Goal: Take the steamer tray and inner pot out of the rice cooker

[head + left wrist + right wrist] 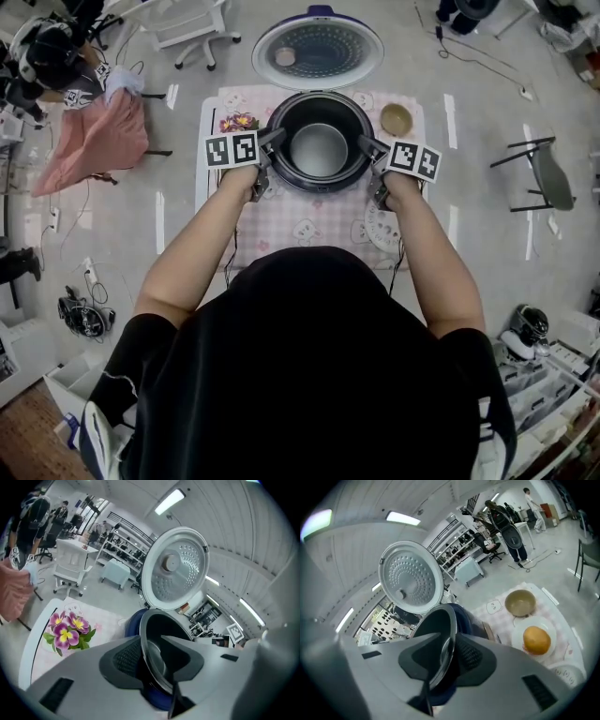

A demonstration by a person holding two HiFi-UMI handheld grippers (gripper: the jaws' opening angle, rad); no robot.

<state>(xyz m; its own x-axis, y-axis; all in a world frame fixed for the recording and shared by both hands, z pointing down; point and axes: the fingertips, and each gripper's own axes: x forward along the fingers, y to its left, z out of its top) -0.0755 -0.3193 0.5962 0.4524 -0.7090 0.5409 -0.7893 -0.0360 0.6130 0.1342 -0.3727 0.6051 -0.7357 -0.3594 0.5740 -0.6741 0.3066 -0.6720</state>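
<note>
Grip is at the rim: left gripper (pixel 155 654) straddles the inner pot (pixel 319 150) lip, jaws half-narrowed and not plainly pinching. Right gripper (pixel 447 654) is clamped on the opposite lip. Pot sits seated in the rice cooker (pixel 281 171), lid (pixel 319 49) up behind. Probably stiff thin metal, smooth-coated, moderately heavy. The lip is likely slippery, so pinch hard and lift both sides level.
</note>
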